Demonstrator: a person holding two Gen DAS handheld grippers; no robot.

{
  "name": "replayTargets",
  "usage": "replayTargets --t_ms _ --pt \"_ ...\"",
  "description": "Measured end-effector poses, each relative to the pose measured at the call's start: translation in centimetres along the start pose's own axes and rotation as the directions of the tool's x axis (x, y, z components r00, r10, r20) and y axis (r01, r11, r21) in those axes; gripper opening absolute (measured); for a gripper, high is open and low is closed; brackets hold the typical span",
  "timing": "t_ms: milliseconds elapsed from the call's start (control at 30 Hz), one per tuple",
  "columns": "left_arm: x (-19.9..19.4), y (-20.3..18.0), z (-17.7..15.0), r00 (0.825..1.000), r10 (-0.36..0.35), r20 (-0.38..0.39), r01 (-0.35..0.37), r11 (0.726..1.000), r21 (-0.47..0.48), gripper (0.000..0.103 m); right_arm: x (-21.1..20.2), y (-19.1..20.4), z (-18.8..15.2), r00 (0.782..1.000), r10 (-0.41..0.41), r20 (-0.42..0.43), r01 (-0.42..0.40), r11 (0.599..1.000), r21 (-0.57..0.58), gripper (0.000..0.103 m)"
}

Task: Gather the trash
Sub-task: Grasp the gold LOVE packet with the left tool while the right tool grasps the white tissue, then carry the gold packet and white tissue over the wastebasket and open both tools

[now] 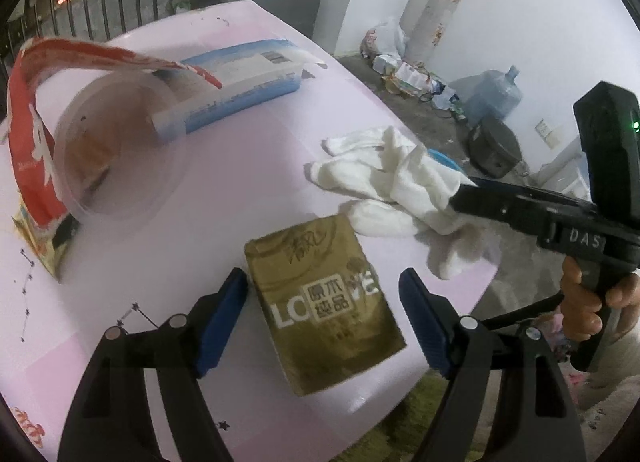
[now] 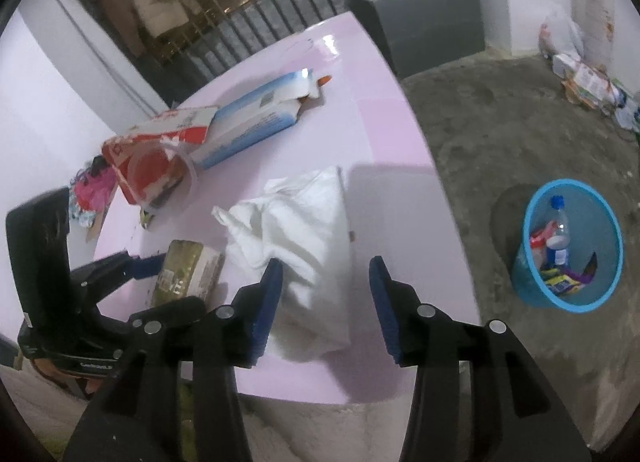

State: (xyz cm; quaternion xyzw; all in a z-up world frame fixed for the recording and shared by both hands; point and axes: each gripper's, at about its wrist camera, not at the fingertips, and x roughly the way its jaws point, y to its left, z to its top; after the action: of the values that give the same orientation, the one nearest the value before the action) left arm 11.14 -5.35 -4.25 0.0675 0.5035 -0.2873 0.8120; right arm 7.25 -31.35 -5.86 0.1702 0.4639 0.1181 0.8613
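Left gripper [image 1: 324, 318] jaws open, astride one gold rectangular tissue pack [image 1: 320, 314] flat on pink surface [image 1: 224, 190], not pressing. Right gripper [image 2: 326, 306] jaws open over one crumpled white cloth [image 2: 296, 230] near surface edge. Risks: slick pack skidding from one-sided contact; cloth slipping off edge. Further off: one red bag [image 1: 36, 134], one blue-white box [image 1: 240, 82], one blue bin [image 2: 572, 246] on floor.

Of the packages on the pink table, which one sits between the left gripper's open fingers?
The gold tissue pack, lying flat between the left gripper fingers, untouched. The blue-and-white box and the red-and-white carton lie farther back.
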Motion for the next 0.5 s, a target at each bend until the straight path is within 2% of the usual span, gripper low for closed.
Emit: replayTargets --t_ms 100,167,233,300,433,500 --pt "0.2 -0.1 0.0 0.999 0.044 0.011 -0.044 0.999 0.018 0.076 0.3 0.4 -0.1 1.0 -0.011 0.004 0.011 1.0 -0.018 0.044" --pt "0.5 -0.4 0.0 0.999 0.046 0.015 -0.046 0.999 0.021 0.075 0.3 0.5 0.0 1.0 -0.016 0.005 0.016 1.0 -0.022 0.045" --pt "0.4 -0.3 0.0 0.998 0.052 0.021 -0.052 0.998 0.019 0.069 0.4 0.7 -0.1 1.0 -0.026 0.004 0.027 0.999 -0.03 0.044" --pt "0.1 0.0 -0.2 0.999 0.047 0.025 -0.047 0.999 0.006 0.065 0.4 1.0 -0.1 1.0 -0.029 -0.003 0.029 0.999 -0.04 0.036" --pt "-0.3 0.8 -0.5 0.999 0.041 0.036 -0.04 0.999 -0.026 0.063 0.8 1.7 -0.4 0.998 -0.067 -0.005 0.066 0.996 -0.066 0.022" --pt "-0.3 1.1 -0.4 0.999 0.038 0.036 -0.036 0.999 -0.038 0.063 0.6 1.7 -0.4 0.998 -0.057 0.003 0.057 0.997 -0.058 0.013"
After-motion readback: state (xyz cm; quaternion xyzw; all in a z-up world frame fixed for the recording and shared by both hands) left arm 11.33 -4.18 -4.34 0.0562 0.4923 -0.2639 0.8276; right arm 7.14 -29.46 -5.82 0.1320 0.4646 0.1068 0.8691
